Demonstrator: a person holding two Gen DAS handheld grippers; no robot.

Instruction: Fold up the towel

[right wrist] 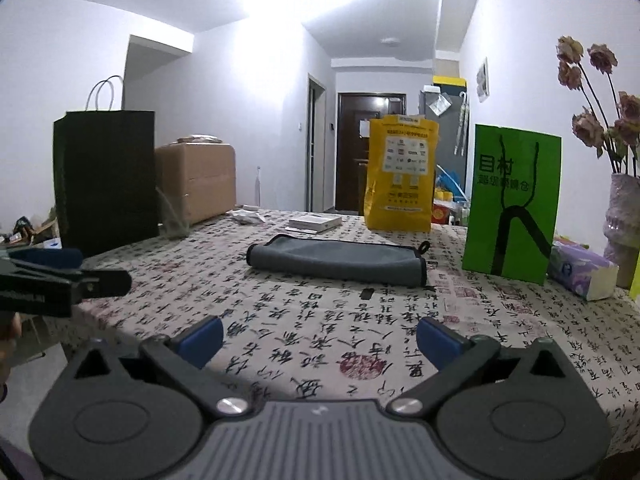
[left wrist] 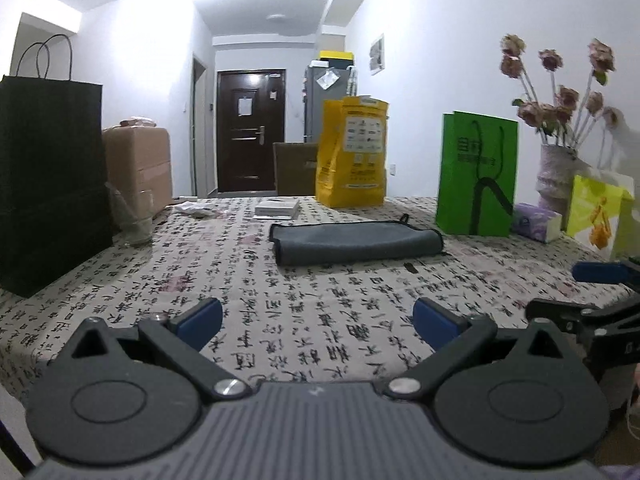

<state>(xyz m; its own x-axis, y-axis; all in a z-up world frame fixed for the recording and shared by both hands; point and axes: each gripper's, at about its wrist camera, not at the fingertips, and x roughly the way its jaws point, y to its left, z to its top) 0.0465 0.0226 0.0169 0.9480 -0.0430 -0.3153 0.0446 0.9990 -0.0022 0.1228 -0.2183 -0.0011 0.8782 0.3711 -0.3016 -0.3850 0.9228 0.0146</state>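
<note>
A grey towel (left wrist: 356, 242) lies folded into a long flat band on the calligraphy-print tablecloth (left wrist: 280, 320), mid-table; it also shows in the right wrist view (right wrist: 336, 260), with a small loop at its right end. My left gripper (left wrist: 318, 320) is open and empty, low over the cloth, well short of the towel. My right gripper (right wrist: 320, 340) is open and empty too, equally short of the towel. The right gripper shows at the right edge of the left wrist view (left wrist: 592, 292); the left gripper shows at the left edge of the right wrist view (right wrist: 60, 276).
A black paper bag (left wrist: 48, 184) and a cardboard box (left wrist: 138, 168) stand at the left. A yellow bag (left wrist: 352, 152), a green bag (left wrist: 476, 172), a tissue pack (left wrist: 536, 222) and a vase of flowers (left wrist: 560, 172) stand behind and right of the towel. A white booklet (left wrist: 277, 208) lies behind it.
</note>
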